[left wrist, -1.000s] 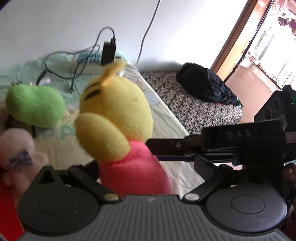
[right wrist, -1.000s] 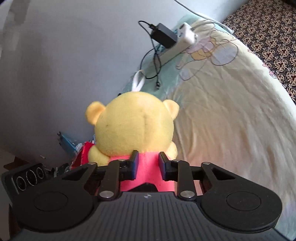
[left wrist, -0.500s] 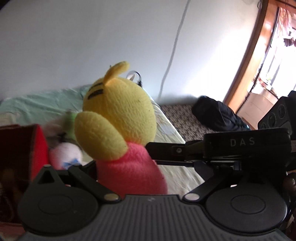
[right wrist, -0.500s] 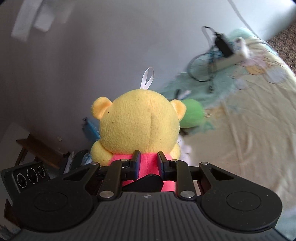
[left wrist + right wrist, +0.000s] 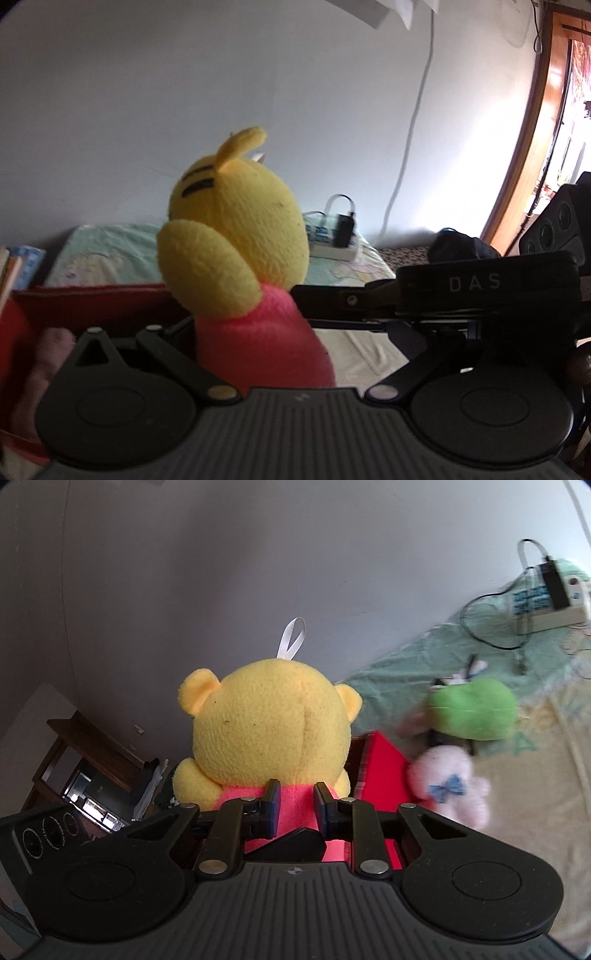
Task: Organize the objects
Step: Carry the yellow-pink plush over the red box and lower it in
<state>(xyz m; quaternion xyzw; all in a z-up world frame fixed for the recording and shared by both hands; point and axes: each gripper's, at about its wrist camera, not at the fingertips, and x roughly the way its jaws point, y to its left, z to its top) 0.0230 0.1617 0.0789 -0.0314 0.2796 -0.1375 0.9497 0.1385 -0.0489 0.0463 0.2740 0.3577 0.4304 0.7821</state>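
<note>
Above the red fabric box [image 5: 384,771] at five o'clock, the right tool [image 5: 294,805] is clamping the upright yellow plush bear's [image 5: 271,720] pink torso, the left tool's [image 5: 295,373] grip being unclear.

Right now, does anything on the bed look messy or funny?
Yes. A power strip with a black charger and tangled cables lies on the bed sheet. The green plush and pink plush lie loose beside the red box.

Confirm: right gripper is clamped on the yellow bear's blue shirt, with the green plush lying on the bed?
Not quite. The shirt is pink, not blue, as the right wrist view shows. The right gripper is clamped on the bear, and the green plush lies on the bed.
</note>
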